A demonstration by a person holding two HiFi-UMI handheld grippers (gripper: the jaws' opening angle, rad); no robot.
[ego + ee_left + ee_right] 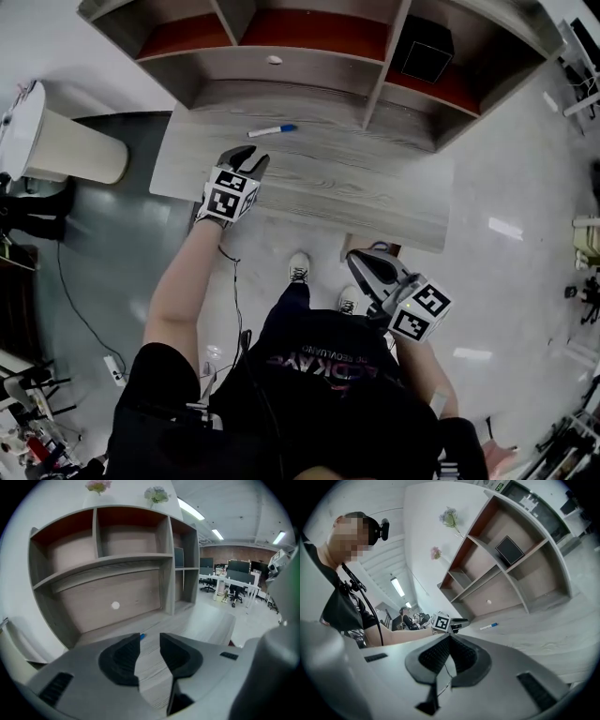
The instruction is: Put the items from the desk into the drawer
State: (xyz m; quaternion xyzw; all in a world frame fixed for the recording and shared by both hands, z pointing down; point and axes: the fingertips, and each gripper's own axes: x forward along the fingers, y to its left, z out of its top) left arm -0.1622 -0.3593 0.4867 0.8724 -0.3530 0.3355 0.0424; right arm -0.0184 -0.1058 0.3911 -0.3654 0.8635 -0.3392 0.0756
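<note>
While the pen [273,130] is the only loose item on the table [375,192], the left claw [251,157] hangs low over the boards with its jaws apart and empty, aimed toward it. In the left gripper view the pen's blue end peeks just past the left jaw tip, near it but not between the jaws. The gap looks wide enough for the barrel, which I judge is why the claw is held open on this line. The left forearm reaches straight forward, wrist level, over the table's near half. The pen lies on its side farther back, close to the shelf unit [281,70], blue cap to the right.

The right claw [367,267] is closed tip to tip on nothing. It sits beside the body, off the table's front edge, elbow bent, and is probably parked there to work the drawer. No open drawer shows in any view.
</note>
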